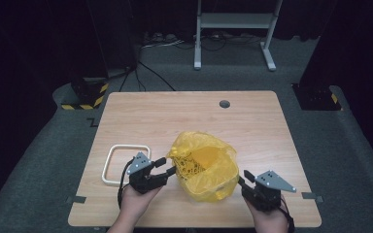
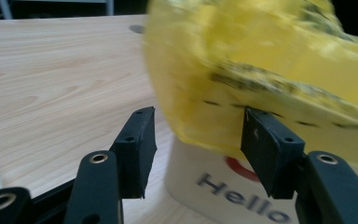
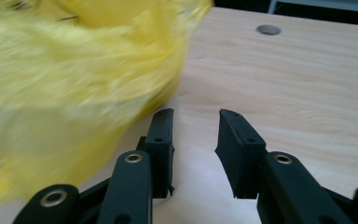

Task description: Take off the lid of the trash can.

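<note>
1. Dark room, grey carpet, and one light wood desk (image 1: 141,111) with a cable hole (image 1: 224,104) near its far edge.
2. Yellow plastic bag (image 1: 206,167) sits toward the near edge of the desk, mouth open and facing up. Something white with "Hello" printed on it (image 2: 223,191) peeks out under the bag in the left gripper view; can't tell what it is.
3. A white rectangular frame (image 1: 125,165) lies just left of the bag.
4. Left gripper (image 1: 167,170) is at the bag's left rim, fingers (image 2: 137,149) spread with the film bulging between them, not pinched as far as I can see.
5. Right gripper (image 3: 196,154) is near the bag's right side, fingers released, nothing between them but bare desk.
6. Risk, I'd say: that film is thin and floppy, so a one-sided pinch could just drag the whole bag sideways into the frame, or collapse the mouth shut.
</note>
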